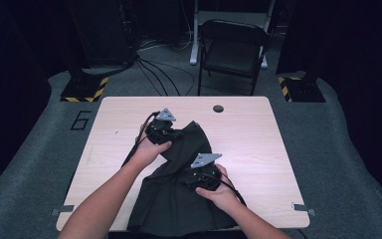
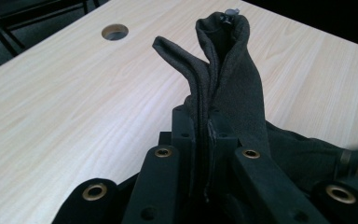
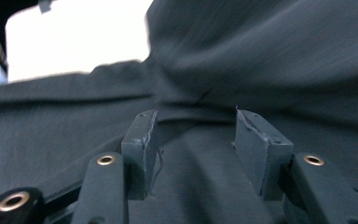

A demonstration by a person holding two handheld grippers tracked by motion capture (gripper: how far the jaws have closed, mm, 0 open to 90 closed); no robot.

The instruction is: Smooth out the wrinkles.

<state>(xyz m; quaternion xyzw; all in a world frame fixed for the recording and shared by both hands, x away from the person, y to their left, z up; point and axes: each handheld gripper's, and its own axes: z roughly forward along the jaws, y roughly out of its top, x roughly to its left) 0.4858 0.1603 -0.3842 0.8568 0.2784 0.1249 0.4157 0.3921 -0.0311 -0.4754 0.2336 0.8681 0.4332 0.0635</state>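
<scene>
While left tool (image 2: 204,154) clamps raised fold of dark garment (image 1: 179,194), anchoring it, we find right tool (image 3: 193,140) spread wide, pressing cloth onto bench (image 1: 258,134).

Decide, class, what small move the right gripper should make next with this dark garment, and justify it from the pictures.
Probably close the right gripper on the fold beneath it. Its fingers stand open with the dark garment lying between them, while the left gripper already pinches a bunched edge of it above the table. A second hold would let both hands lift or fold it.
</scene>
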